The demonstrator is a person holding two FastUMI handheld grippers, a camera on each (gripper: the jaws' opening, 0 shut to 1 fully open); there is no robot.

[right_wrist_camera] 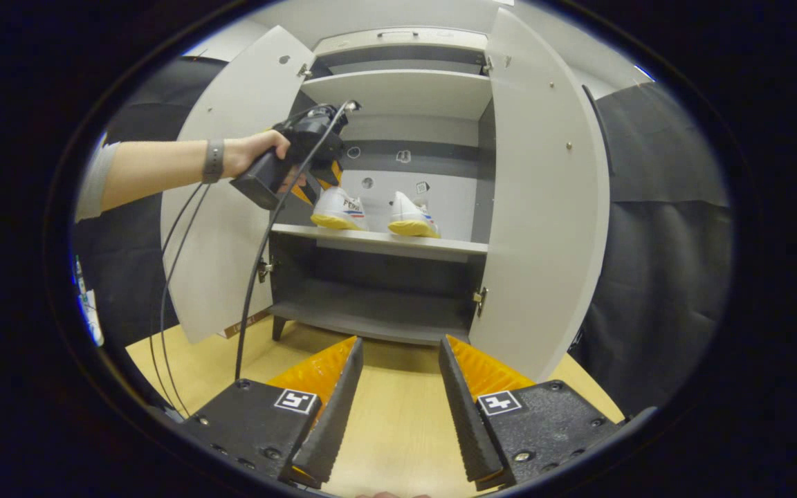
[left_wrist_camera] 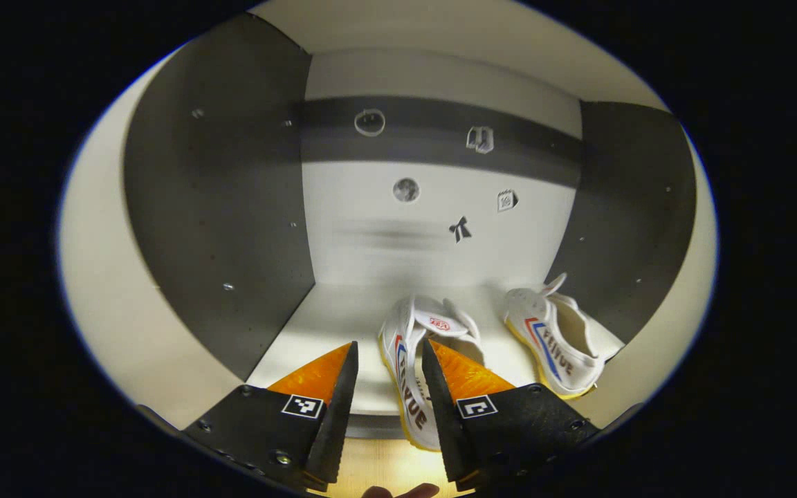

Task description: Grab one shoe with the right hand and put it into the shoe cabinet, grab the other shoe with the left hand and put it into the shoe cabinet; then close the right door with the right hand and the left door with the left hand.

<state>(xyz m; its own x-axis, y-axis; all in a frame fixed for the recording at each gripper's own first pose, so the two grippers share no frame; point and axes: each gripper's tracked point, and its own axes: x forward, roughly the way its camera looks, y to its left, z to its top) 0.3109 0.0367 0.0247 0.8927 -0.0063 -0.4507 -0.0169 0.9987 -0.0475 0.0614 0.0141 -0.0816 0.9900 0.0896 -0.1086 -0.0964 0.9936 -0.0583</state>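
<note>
Both white canvas shoes (right_wrist_camera: 340,209) (right_wrist_camera: 412,216) sit on your grey shoe cabinet's middle shelf (right_wrist_camera: 385,241), doors open. Your left gripper (left_wrist_camera: 388,356) and right gripper (right_wrist_camera: 398,353) have fingers spread, holding nothing.

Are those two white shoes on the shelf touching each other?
Apart. The right gripper view shows bare wall between the left shoe and the right shoe; the left gripper view shows shelf between them.

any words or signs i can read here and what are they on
"FEIYUE" on the side of the near shoe, partly behind the left gripper.
"FEIYUE" on the far shoe.
Red tongue label: too small to read.
Stickers on the cabinet back wall: pictures, no words.
</note>
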